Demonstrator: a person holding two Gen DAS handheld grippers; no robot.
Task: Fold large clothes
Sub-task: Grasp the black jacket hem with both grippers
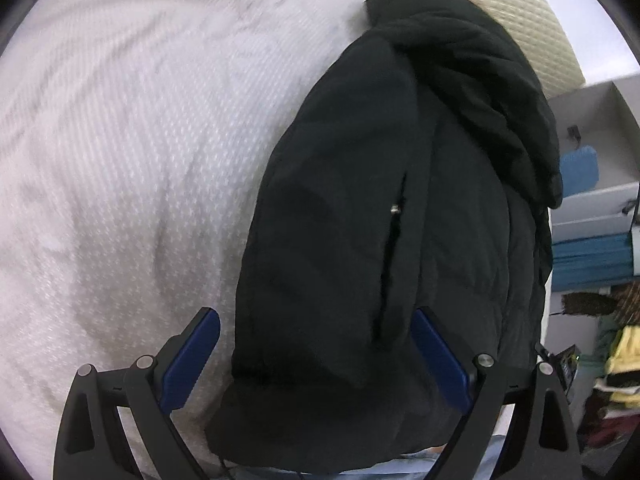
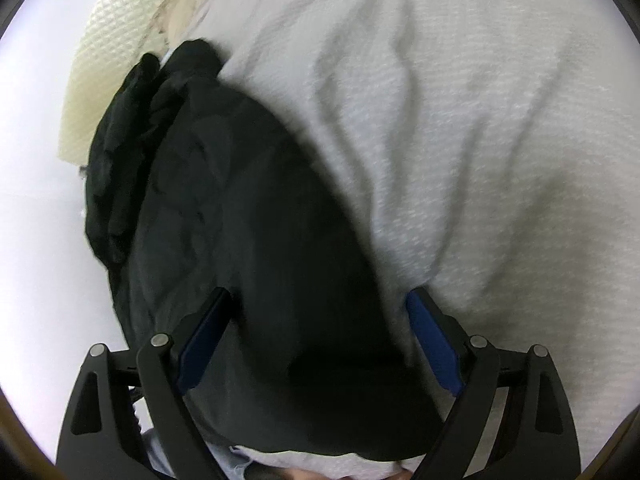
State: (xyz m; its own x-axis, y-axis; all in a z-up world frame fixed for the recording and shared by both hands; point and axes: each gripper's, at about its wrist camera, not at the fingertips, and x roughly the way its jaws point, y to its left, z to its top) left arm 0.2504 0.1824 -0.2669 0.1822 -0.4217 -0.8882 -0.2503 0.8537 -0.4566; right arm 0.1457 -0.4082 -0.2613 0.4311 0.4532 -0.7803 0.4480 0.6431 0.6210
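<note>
White textured bedding (image 1: pixel 120 160) is seen under everything; the surface is a bed, not a desk. Places are given relative to the black jacket (image 1: pixel 360 220).

- Left gripper (image 1: pixel 316 356): jaws apart, nothing clamped. The jacket's near hem is bracketed between the blue pads (image 1: pixel 192 360); contact cannot be confirmed.
- Right gripper (image 2: pixel 320 340): jaws apart, also straddling the near hem, toward the jacket's bedding-side edge.
- Jacket is laid lengthwise away from both grippers, long axis running near to far, already folded narrow. A zip pull (image 1: pixel 396 210) is visible at mid-length.
- Far end: bunched hood or collar (image 1: pixel 480 80), lying against a cream quilted pillow (image 1: pixel 520 12).
- Beyond the jacket's outer edge: shelves with blue items (image 1: pixel 592 248) and a clothes pile.

Judgement: the next fold turns on carrying the near hem toward the far end, along the long axis. Neither gripper is clearly nearer.

Hard to make out: sleeves are tucked out of sight; the hem's lowest edge is cut off by the frame; the right view is blurred.
</note>
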